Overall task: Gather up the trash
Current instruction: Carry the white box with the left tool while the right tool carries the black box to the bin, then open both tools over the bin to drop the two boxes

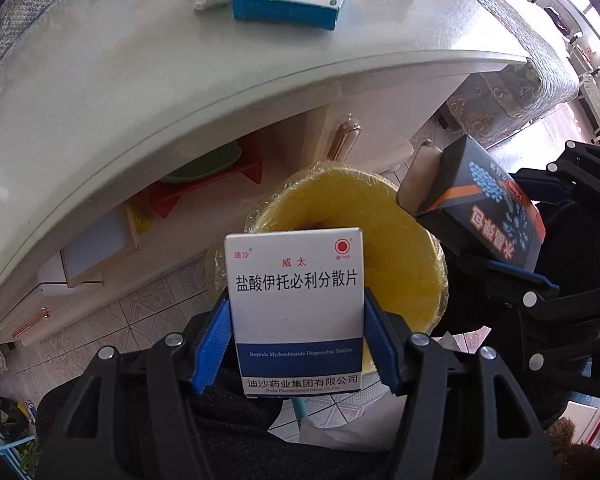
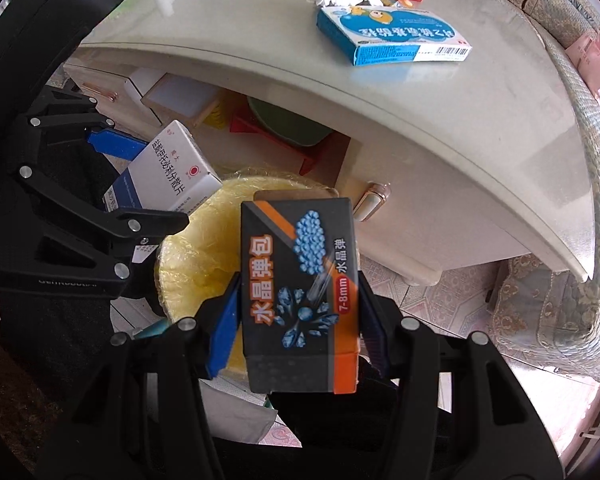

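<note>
Trash rides in both my tongs over the yellow bin (image 1: 380, 232), left tongs (image 1: 298, 344) clamping the white box (image 1: 296, 304), right tongs (image 2: 298, 336) the black box (image 2: 300, 292), and either could clip the rim and fall outside if released off-centre.

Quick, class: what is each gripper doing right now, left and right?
Left gripper: shut on the white medicine box, above the yellow-lined bin.
Right gripper: shut on the black crystal-bullet box, above the same bin.
</note>
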The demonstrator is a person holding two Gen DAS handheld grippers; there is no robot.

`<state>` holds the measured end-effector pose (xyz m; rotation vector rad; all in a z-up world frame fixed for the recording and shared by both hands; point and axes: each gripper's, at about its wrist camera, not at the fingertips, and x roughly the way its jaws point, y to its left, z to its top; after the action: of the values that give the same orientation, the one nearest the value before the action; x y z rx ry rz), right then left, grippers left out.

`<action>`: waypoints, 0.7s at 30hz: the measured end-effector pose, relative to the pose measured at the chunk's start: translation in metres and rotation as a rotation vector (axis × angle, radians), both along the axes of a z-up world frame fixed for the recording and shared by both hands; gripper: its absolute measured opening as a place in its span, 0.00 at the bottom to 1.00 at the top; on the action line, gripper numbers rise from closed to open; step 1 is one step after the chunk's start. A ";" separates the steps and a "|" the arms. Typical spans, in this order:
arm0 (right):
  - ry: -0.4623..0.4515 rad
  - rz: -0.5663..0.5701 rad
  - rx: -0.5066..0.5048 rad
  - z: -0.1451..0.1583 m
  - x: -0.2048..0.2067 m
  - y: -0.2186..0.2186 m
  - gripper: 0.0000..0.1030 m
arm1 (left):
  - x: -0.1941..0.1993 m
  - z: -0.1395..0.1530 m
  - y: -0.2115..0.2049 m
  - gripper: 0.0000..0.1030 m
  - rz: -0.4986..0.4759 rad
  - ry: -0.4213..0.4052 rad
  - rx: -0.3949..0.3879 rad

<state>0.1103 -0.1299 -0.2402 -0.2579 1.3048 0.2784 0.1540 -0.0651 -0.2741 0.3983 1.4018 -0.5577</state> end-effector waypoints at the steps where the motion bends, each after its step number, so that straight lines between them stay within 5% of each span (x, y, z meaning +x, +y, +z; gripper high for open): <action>1: 0.007 0.002 -0.011 -0.006 0.001 0.000 0.51 | 0.000 -0.008 -0.001 0.58 -0.004 0.014 0.003; 21: 0.235 0.014 -0.010 -0.132 0.017 0.001 0.52 | 0.016 -0.138 -0.016 0.58 0.010 0.204 0.105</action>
<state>0.1276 -0.1285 -0.3720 -0.2481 1.5372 0.3219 0.1696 -0.0812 -0.4118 0.4276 1.6336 -0.5296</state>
